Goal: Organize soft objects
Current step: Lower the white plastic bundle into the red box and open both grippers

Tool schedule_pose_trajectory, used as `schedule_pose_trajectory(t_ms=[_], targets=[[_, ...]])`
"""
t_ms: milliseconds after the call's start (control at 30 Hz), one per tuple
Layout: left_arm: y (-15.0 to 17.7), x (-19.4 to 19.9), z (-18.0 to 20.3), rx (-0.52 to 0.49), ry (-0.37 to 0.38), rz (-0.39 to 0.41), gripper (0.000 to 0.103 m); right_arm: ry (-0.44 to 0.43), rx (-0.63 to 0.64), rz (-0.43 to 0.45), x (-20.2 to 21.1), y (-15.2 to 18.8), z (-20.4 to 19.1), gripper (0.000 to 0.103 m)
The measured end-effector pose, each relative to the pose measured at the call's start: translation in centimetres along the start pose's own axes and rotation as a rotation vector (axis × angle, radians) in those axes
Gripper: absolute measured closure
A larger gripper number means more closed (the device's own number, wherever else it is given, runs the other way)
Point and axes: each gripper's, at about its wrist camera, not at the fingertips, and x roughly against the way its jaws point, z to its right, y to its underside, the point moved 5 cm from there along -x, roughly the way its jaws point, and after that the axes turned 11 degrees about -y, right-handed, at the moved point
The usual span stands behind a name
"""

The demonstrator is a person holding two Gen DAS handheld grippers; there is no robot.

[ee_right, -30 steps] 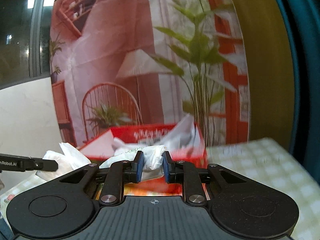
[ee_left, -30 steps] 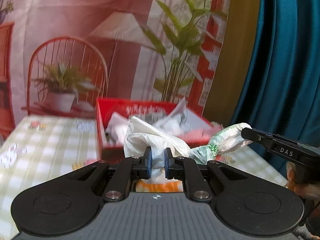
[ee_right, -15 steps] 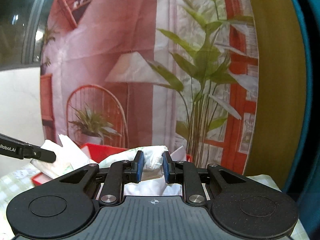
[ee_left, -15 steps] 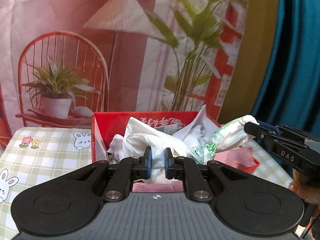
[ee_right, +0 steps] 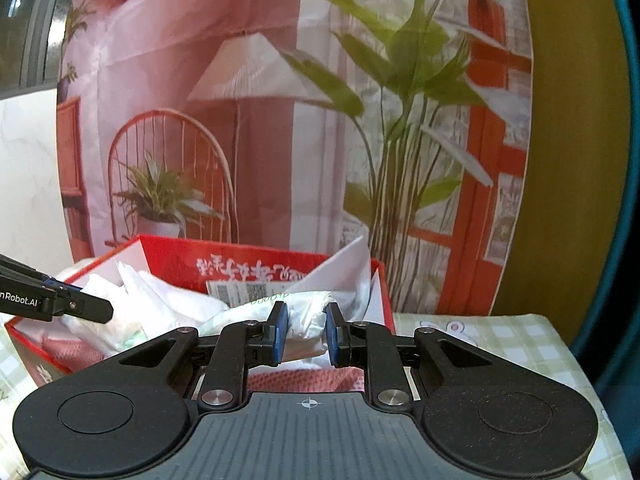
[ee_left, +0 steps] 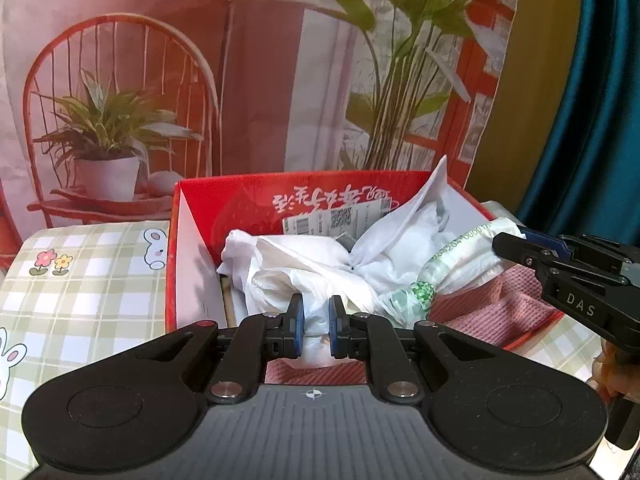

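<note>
The right gripper [ee_right: 306, 330] sits low in the right wrist view, its blue pads [ee_right: 280, 330] pinched on one end of a white plastic bag [ee_right: 306, 312] printed with green marks; the bag stretches leftward over an open red box [ee_right: 256, 266] — white lettering on its inner back wall, a barcode label below it; more white crumpled bags [ee_right: 160, 296] fill the box, and a pink ribbed cloth [ee_right: 304, 380] shows under the jaws; at the left edge the left gripper's black tip [ee_right: 86, 306] reaches in over the box's contents; the box rests on a green checked tablecloth [ee_right: 504, 340]; behind hangs a printed backdrop [ee_right: 248, 100] — lamp, red chair, potted plants.
</note>
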Motion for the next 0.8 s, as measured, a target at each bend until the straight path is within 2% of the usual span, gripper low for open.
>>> schedule_pose_trajectory(t_ms=[700, 800], targets=[[0.9, -2.1, -0.4, -0.018, -0.012, -0.05, 0.089, 0.0, -0.031, -0.123, -3.3, 1.7, -0.2, 0.084], [0.8, -1.7, -0.2, -0.038, -0.011, -0.033, 0.082, 0.005, -0.027, -0.132, -3.3, 1.8, 0.0, 0.083]])
